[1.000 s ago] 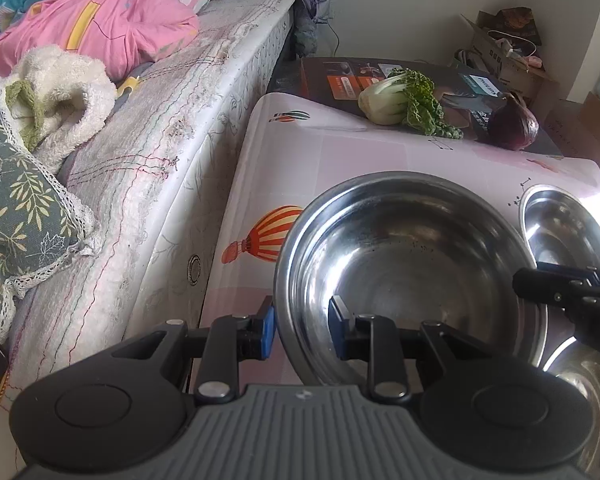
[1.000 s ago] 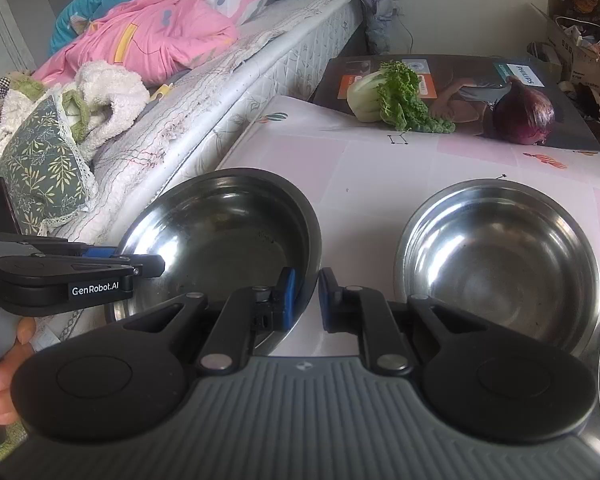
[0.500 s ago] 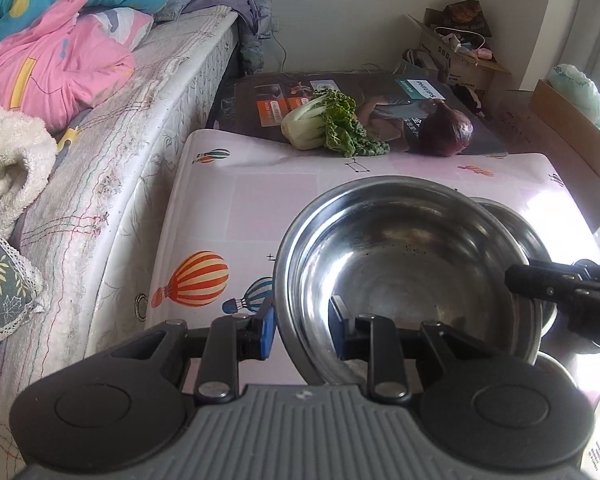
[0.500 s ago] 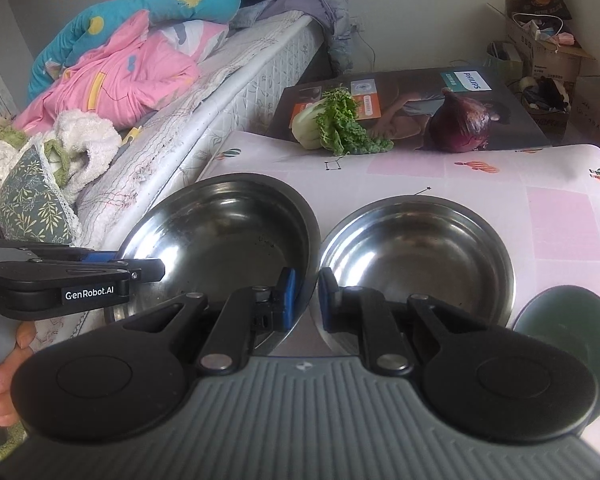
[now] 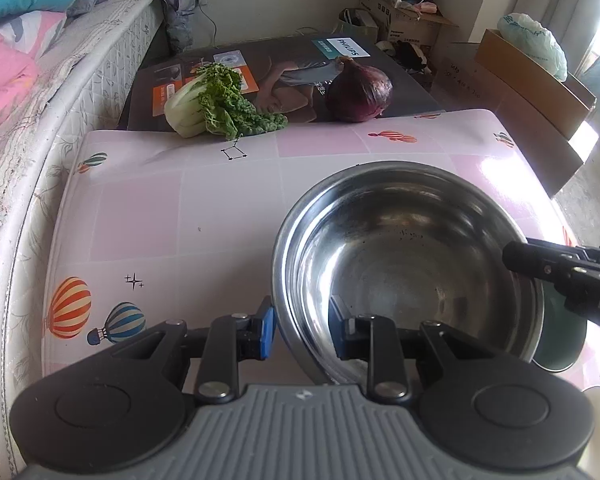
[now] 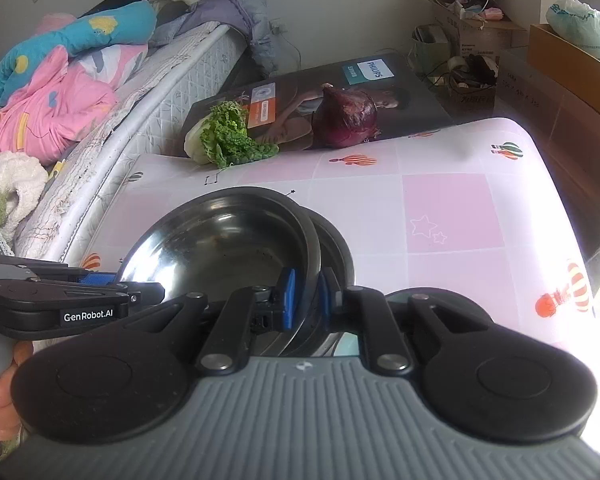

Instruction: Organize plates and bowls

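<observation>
1. Carried rightward since a second ago, the steel bowl (image 6: 228, 248) now hangs over the second bowl (image 6: 338, 250).
2. Both the left gripper (image 5: 302, 326) and the right gripper (image 6: 306, 294) pinch its rim.
3. Risk: uneven release tips it, clanging off-centre.

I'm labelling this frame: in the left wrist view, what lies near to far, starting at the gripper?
left gripper → steel bowl → pink balloon tablecloth → leafy cabbage → Philips box → cardboard boxes by the wall

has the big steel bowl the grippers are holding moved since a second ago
Yes. In the right wrist view the held bowl has shifted right, over the second bowl, which lay apart beside it.
</observation>
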### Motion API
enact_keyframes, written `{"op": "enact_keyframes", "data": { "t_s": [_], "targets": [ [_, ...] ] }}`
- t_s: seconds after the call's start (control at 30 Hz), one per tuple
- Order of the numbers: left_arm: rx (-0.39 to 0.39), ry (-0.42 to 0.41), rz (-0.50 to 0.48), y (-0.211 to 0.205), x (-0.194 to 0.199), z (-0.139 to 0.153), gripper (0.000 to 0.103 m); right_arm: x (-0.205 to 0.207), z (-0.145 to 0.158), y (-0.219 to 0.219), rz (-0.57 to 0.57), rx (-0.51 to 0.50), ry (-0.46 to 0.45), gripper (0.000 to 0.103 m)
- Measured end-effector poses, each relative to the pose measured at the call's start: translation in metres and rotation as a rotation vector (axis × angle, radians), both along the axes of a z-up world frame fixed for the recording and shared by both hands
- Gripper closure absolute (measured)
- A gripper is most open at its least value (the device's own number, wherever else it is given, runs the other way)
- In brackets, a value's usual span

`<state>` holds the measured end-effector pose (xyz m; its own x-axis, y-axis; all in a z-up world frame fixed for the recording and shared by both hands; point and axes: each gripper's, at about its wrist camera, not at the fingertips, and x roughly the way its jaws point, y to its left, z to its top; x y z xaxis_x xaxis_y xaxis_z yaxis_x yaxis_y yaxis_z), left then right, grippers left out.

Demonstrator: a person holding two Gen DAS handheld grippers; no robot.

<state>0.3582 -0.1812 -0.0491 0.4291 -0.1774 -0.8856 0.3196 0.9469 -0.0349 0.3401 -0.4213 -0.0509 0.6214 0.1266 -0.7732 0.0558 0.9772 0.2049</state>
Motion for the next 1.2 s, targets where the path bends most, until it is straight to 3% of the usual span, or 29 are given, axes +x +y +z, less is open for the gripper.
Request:
{"op": "enact_keyframes", "data": {
  "t_s": [0.6, 0.83, 1.2],
  "targets": [
    [0.030, 0.016, -0.003, -0.010, 0.006, -0.016, 0.074, 0.013, -0.025, -0.005, -0.010, -0.005, 0.029, 0.088],
    [0.020, -0.012, -0.009, -0.009, 0.003, -0.010, 0.066, 0.011, -0.022, -0.007, -0.017, 0.014, 0.023, 0.085],
    [-0.018, -0.070, -0.007, 0.002, -0.016, 0.012, 0.046, -0.015, 0.003, -0.027, -0.028, 0.166, -0.028, 0.070]
  ]
}}
